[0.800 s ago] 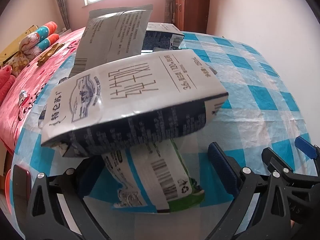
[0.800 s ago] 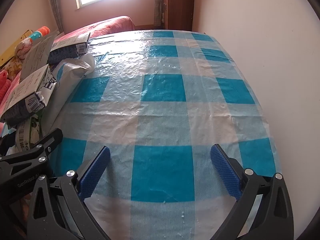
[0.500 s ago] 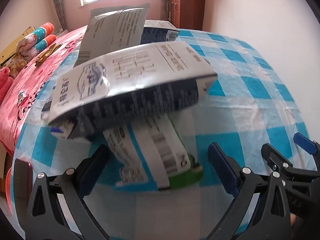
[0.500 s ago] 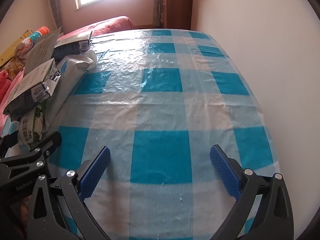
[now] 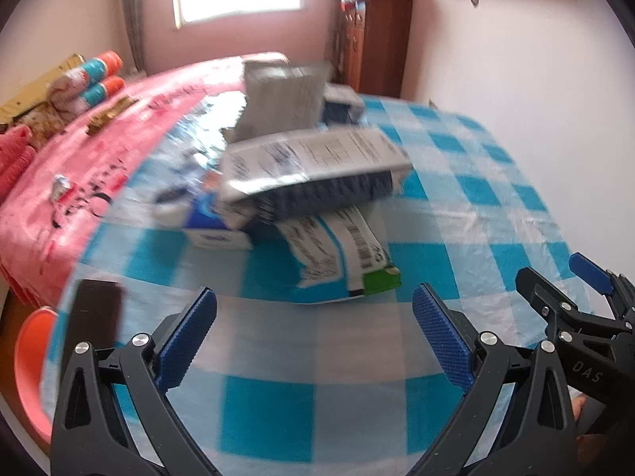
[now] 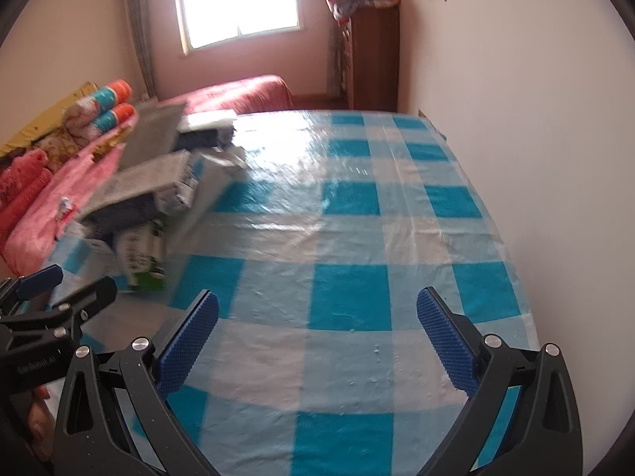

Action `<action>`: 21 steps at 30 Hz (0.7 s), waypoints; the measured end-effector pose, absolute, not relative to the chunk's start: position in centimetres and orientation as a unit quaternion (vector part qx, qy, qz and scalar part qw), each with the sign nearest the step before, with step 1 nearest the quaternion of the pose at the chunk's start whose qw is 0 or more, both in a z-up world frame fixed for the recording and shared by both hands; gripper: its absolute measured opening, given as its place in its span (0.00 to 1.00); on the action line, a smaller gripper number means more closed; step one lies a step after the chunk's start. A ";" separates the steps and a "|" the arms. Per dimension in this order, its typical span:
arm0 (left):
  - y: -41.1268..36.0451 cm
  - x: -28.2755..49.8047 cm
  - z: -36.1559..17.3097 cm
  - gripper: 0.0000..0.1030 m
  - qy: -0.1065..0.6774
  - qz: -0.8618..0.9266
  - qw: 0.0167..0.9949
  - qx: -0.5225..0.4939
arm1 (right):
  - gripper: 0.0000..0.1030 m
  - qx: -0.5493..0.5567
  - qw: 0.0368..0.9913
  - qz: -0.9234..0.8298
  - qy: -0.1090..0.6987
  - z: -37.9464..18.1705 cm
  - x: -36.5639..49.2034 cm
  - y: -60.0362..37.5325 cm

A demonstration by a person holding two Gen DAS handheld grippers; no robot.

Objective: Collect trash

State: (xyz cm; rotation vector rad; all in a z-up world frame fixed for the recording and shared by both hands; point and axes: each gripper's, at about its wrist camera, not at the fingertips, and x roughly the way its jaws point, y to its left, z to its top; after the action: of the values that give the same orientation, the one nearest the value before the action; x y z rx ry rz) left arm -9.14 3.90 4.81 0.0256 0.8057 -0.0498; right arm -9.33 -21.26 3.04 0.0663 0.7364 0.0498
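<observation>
Left gripper (image 5: 313, 321), right gripper (image 6: 317, 323): both angled down, released, empty; cartons (image 5: 317, 166) blurred, apparently untouched.

Blurred print on the stacked cartons (image 5: 313, 166); green-ended carton (image 5: 349, 254) half hidden beneath them.

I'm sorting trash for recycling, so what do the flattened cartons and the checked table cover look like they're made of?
The cartons look like printed coated paperboard: flat folded panels, sharp creases, a barcode, a slight sheen. A foil lining cannot be told. The table cover looks like thin glossy plastic sheet: window glare, fine wrinkles and a crinkled surface. Blur leaves both open.
</observation>
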 end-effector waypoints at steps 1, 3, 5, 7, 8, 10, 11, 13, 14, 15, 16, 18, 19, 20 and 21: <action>4.2 -9.4 5.3 0.96 0.385 -0.021 0.922 0.012 | 0.96 0.031 0.934 0.026 0.355 3.3 -9.6 -21.1; 5.1 -10.4 6.5 0.96 0.368 -0.014 0.930 0.018 | 0.96 0.028 0.938 0.028 0.345 4.3 -10.3 -20.6; 5.7 -11.0 7.6 0.96 0.356 0.000 0.934 0.022 | 0.96 0.033 0.942 0.035 0.333 5.1 -11.2 -20.1; 6.6 -12.0 8.6 0.96 0.340 0.007 0.940 0.020 | 0.96 0.033 0.946 0.037 0.320 5.9 -11.8 -19.7; 7.2 -12.6 9.0 0.96 0.334 0.008 0.942 0.019 | 0.96 0.032 0.950 0.038 0.309 6.5 -12.2 -19.5; 8.1 -13.7 10.0 0.96 0.317 0.015 0.948 0.017 | 0.96 0.031 0.955 0.040 0.293 7.3 -12.8 -19.2; 8.6 -14.2 10.3 0.96 0.311 0.017 0.950 0.018 | 0.96 0.031 0.957 0.041 0.287 7.8 -13.1 -19.0; 9.3 -15.2 11.2 0.96 0.299 0.023 0.954 0.018 | 0.96 0.031 0.960 0.042 0.275 8.7 -13.9 -18.5; 9.4 -15.5 11.5 0.96 0.295 0.026 0.955 0.017 | 0.96 0.030 0.961 0.042 0.271 9.1 -14.3 -18.3; 9.9 -16.1 12.1 0.96 0.286 0.029 0.958 0.015 | 0.96 0.029 0.962 0.043 0.269 9.4 -14.5 -18.1; 10.0 -16.5 12.3 0.96 0.281 0.031 0.959 0.015 | 0.96 0.028 0.963 0.045 0.263 9.7 -14.8 -17.8; 10.5 -17.3 13.0 0.96 0.272 0.038 0.962 0.017 | 0.96 0.025 0.965 0.052 0.257 10.3 -15.5 -17.2; 10.8 -17.7 13.2 0.96 0.266 0.042 0.963 0.019 | 0.96 0.023 0.965 0.057 0.256 10.5 -15.7 -16.8; 11.1 -18.1 13.5 0.96 0.260 0.047 0.964 0.021 | 0.96 0.023 0.964 0.060 0.257 10.7 -15.8 -16.7; 11.2 -18.4 13.8 0.96 0.255 0.051 0.965 0.025 | 0.96 0.022 0.964 0.061 0.256 11.0 -16.1 -16.3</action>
State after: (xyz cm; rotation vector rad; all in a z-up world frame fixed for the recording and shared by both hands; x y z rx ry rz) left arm -18.43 11.24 13.78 0.0499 0.5157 0.1032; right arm -16.12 -16.34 10.98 0.0451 0.5185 0.1244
